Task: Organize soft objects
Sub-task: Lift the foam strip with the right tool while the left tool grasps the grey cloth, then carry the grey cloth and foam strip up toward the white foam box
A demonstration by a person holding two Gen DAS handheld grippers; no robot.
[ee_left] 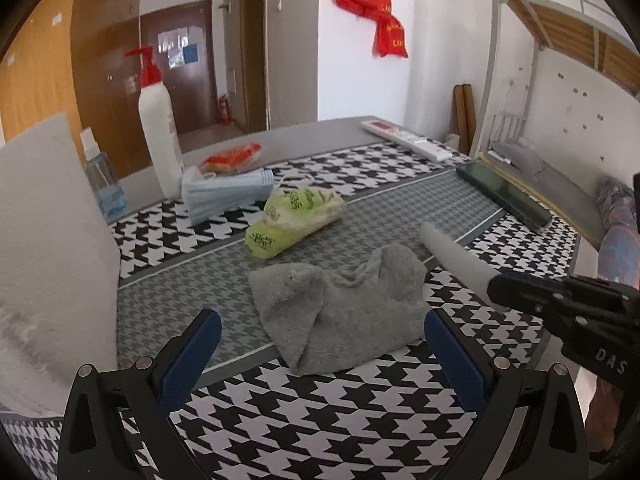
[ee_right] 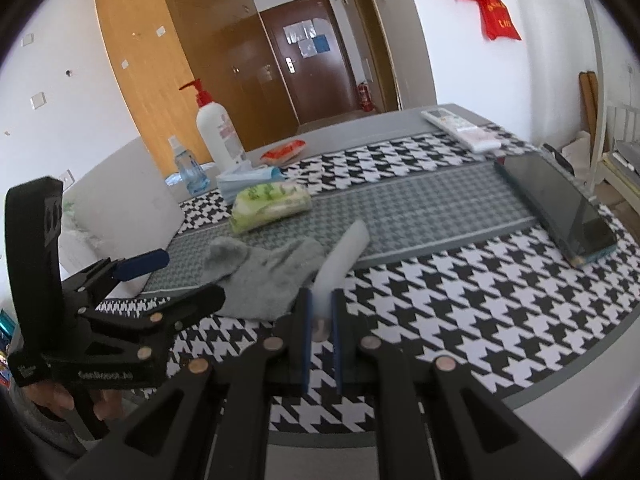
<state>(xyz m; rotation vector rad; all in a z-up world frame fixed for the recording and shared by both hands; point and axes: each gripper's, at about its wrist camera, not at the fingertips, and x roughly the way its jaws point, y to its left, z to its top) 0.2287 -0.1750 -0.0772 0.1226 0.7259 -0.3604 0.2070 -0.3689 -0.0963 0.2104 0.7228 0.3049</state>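
Observation:
A crumpled grey cloth (ee_left: 340,304) (ee_right: 264,276) lies on the houndstooth table mat (ee_left: 320,412). My left gripper (ee_left: 322,344) (ee_right: 176,280) is open, its blue pads on either side of the cloth's near end, not touching it. My right gripper (ee_right: 322,308) (ee_left: 494,290) is shut on a pale grey-white roll (ee_right: 344,256) (ee_left: 452,256), which sticks out forward over the cloth's right side. Beyond the cloth lie a green tissue pack (ee_left: 296,216) (ee_right: 272,206) and a stack of blue face masks (ee_left: 228,196) (ee_right: 248,180).
A white cushion (ee_left: 48,240) fills the left side. A white pump bottle (ee_left: 158,132), a small blue bottle (ee_left: 102,184) and an orange packet (ee_left: 232,158) stand behind. A dark phone (ee_right: 560,208) and a remote (ee_right: 460,124) lie at the right.

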